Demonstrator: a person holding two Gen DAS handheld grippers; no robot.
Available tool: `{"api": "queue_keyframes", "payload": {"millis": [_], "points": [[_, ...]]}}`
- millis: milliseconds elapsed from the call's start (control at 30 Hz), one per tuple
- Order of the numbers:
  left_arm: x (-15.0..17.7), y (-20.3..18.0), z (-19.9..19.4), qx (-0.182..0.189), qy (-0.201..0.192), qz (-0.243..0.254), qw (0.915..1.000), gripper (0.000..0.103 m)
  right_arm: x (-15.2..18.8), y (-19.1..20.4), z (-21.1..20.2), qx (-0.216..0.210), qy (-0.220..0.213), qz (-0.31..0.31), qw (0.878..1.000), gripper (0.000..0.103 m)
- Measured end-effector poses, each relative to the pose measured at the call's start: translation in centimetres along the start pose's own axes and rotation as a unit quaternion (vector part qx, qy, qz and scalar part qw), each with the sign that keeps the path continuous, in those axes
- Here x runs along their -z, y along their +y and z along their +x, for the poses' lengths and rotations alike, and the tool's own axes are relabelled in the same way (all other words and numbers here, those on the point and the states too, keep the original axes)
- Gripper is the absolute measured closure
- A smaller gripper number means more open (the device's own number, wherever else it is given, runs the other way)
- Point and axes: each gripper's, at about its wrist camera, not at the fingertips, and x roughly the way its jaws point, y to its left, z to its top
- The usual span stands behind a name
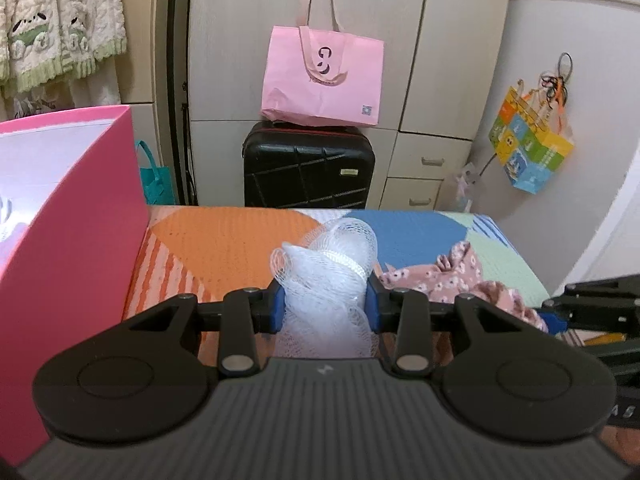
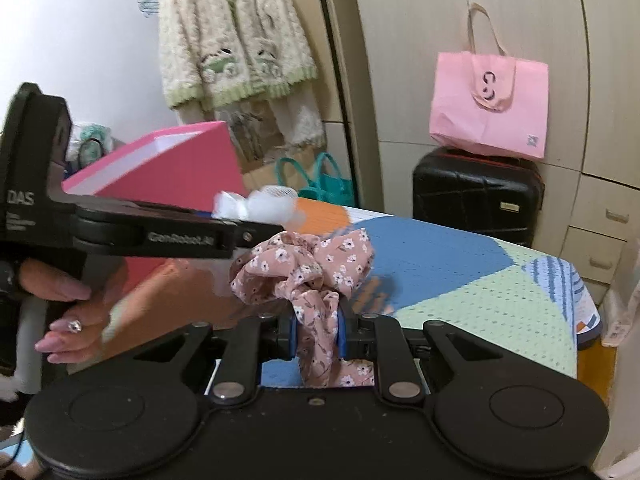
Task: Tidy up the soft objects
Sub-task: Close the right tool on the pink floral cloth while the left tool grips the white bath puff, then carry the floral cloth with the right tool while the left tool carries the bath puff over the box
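Left gripper (image 1: 326,308) pinches white mesh bath sponge (image 1: 330,276), right gripper (image 2: 318,330) clamps pink floral fabric scrunchie (image 2: 304,268), probably for pink cardboard box (image 1: 80,216).

The mesh puff (image 1: 328,276) was white, caught in black tongs (image 1: 326,304) with blue pads. The scrunchie (image 2: 308,276) was dusty pink with small white flowers, in matching black-and-blue tongs (image 2: 318,330). The surface (image 1: 224,240) wore orange, blue and mint patches, striped at its nine o'clock edge. The box (image 1: 76,248) was hot pink; at twelve o'clock, a pale pink bag (image 1: 320,80) topped a black suitcase (image 1: 308,168).
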Motion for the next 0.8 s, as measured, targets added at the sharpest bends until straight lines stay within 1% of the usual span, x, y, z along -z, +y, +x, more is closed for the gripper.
{"api": "queue_keyframes", "payload": {"millis": [133,233,267,367,467,633,800], "points": [[1.0,-0.6,-1.8,-0.008,0.011,0.017,0.9998,0.066,0.5,1.3,-1.1,-0.005,-0.004,0.003,1.000,0.081],[1.7,-0.6,-3.1,-0.022,0.020,0.019,0.9994,0.066,1.0,2.1,-1.8,-0.004,-0.005,0.007,1.000,0.080],[2.0,-0.6,-3.6,-0.021,0.022,0.019,0.9994,0.066,1.3,2.3,-2.1,-0.004,-0.005,0.009,1.000,0.080],[2.9,-0.3,-4.9,-0.010,0.033,0.011,0.9993,0.066,2.0,3.3,-2.9,0.008,0.002,0.013,1.000,0.078],[3.7,0.0,-6.3,-0.002,0.038,0.011,0.9992,0.066,2.8,4.5,-3.7,0.023,0.023,0.016,0.999,0.078],[5.0,0.5,-9.4,0.005,0.029,0.011,0.9995,0.066,3.9,6.7,-5.3,0.018,0.034,0.006,0.999,0.077],[5.9,1.2,-12.8,0.025,0.032,0.013,0.9991,0.066,4.5,8.8,-7.0,0.005,0.039,-0.001,0.999,0.077]]}}
